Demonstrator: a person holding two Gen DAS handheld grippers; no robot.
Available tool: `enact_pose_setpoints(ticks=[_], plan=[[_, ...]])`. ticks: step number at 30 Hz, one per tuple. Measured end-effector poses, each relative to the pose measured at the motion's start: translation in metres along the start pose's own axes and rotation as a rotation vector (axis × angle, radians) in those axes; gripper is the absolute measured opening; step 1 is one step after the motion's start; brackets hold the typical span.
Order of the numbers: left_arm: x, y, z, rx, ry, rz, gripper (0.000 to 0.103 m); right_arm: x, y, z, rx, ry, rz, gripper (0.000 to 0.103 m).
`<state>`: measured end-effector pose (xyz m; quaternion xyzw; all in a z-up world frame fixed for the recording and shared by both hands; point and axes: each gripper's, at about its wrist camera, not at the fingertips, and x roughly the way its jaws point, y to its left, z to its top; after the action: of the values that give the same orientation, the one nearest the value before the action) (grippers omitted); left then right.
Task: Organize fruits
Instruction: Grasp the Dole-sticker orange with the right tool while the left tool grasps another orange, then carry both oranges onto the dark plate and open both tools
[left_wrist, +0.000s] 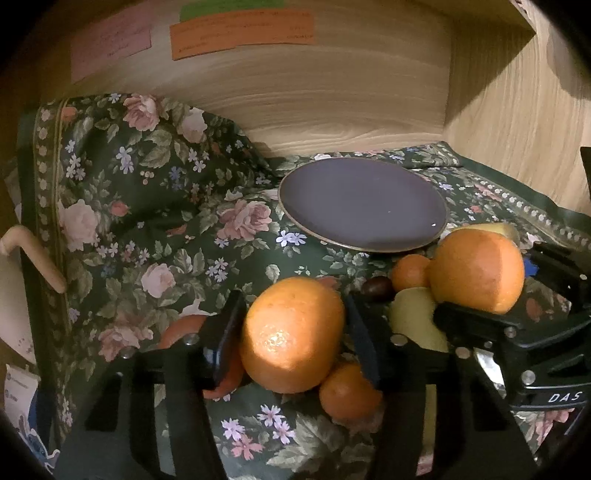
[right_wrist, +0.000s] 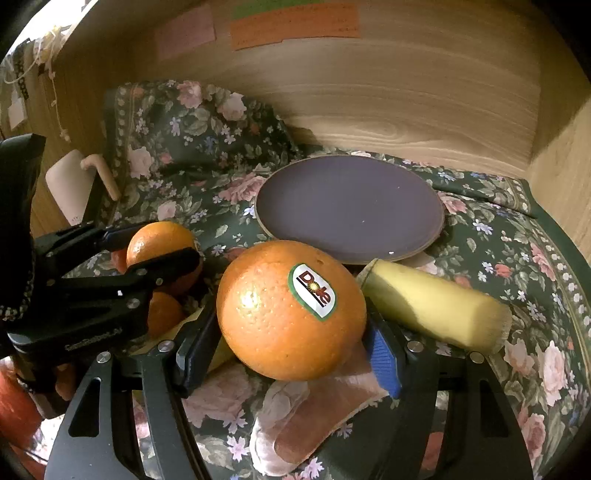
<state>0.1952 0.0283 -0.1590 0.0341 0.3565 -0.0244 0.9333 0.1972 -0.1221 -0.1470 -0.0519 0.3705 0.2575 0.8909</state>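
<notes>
In the left wrist view, the left gripper (left_wrist: 293, 332) has its two black fingers on both sides of a big orange (left_wrist: 291, 334). The fingers touch its skin, so the jaws are half closed and hold it. A small orange (left_wrist: 349, 393) lies just under it on the right. The floral cloth (left_wrist: 147, 229) covers the surface below.

In the right wrist view, the right gripper (right_wrist: 291, 347) stands a little wider, and its fingers press on the orange with the Dole sticker (right_wrist: 291, 310). Just right of this fruit lies a yellow fruit piece (right_wrist: 436, 314), and under it a pink piece (right_wrist: 325, 410) rests on the cloth.

Farther away, in the middle, is the dark plate (right_wrist: 351, 210), with nothing on it. Both held oranges are near its front rim, not on it. Behind the plate stands the wooden wall (right_wrist: 369, 103).
</notes>
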Motion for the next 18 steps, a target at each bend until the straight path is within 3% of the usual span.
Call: enact_pose_setpoints(ticks=[10, 18], plan=[[-0.002, 0.007, 0.004, -0.043, 0.015, -0.044, 0.053, -0.009, -0.003, 0.005, 0.015, -0.034, -0.005, 0.066], [-0.025, 0.003, 0.016, -0.043, -0.044, -0.066, 0.053, -0.033, -0.011, 0.022, -0.001, -0.110, -0.053, 0.066]])
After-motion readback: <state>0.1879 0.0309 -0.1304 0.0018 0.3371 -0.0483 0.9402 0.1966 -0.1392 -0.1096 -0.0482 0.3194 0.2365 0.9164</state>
